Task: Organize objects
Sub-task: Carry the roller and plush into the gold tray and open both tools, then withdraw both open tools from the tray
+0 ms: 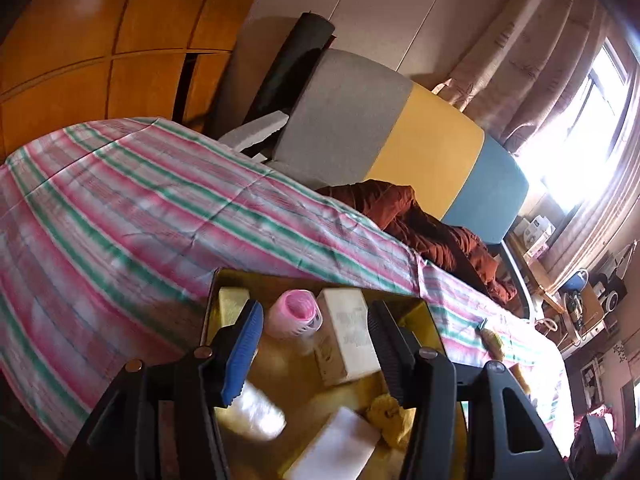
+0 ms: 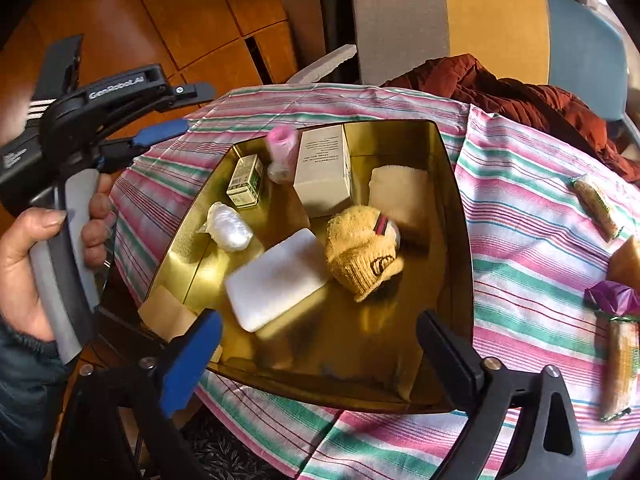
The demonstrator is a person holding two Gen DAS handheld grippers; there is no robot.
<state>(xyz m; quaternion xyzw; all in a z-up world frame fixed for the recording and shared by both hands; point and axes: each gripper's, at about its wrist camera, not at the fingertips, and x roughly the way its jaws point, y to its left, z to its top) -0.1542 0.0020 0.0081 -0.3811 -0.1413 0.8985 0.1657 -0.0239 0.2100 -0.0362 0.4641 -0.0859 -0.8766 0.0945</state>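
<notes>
Cloth point(image 2: 532, 240): soft striped fabric, snack packets point(image 2: 598, 204) waiting, well apart from the tin.
Gold tin point(image 2: 460, 216): glossy, shallow, holding boxes, white pad point(image 2: 276, 278), knitted yellow sock point(image 2: 362, 254).
Right gripper point(image 2: 320, 356): jaws wide, empty; swing right, grasp a packet mid-length.
Left gripper point(image 1: 316, 344): wide, empty, above the tin.

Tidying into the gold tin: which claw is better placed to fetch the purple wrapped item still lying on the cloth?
Probably the right claw: open and empty, with the purple wrapped item on its right side. The left claw, also open, hangs over the gold tin at its far left edge.
</notes>
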